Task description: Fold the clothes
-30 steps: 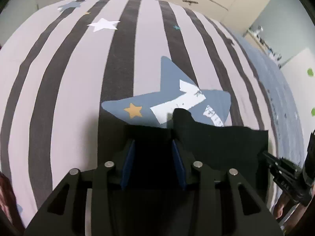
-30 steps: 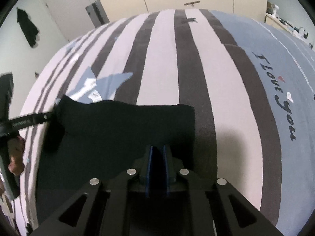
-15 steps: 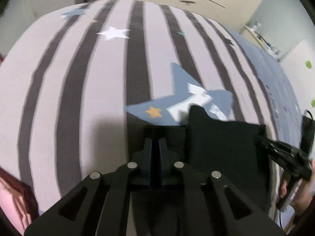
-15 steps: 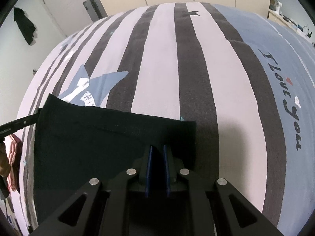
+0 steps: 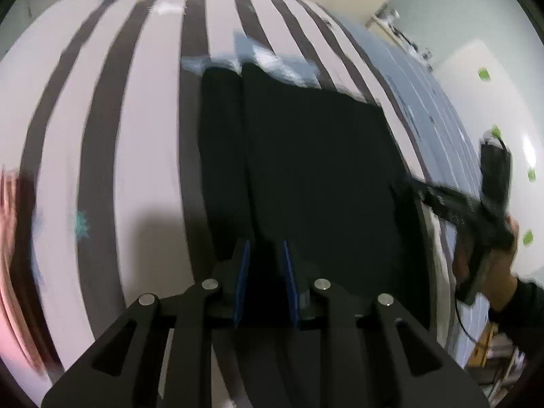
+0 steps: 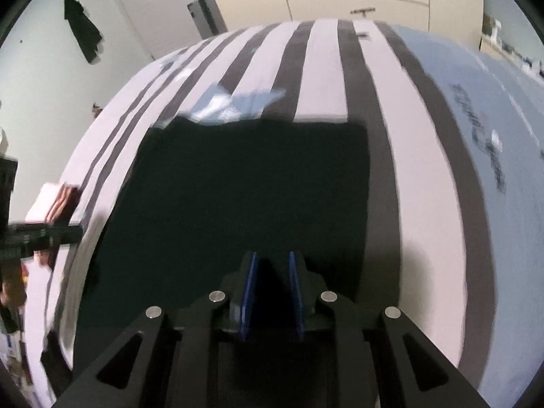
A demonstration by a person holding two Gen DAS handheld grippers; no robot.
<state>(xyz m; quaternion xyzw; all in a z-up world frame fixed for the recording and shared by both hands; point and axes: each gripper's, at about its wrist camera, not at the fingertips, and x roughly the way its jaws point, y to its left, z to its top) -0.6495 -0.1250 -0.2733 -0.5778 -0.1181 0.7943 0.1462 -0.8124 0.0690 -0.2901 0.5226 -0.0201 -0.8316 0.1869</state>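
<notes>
On the striped bed, a black cloth is spread flat, its far edge touching a blue star on the cover. The left gripper and right gripper are both seen above the cloth's near edge. Their jaws have just been opening and are parted by a narrow gap, with nothing pinched between the pads.

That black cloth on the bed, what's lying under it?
The black cloth lies on the striped bedspread, covering part of a blue star print. Whether anything else sits beneath is hidden.
</notes>
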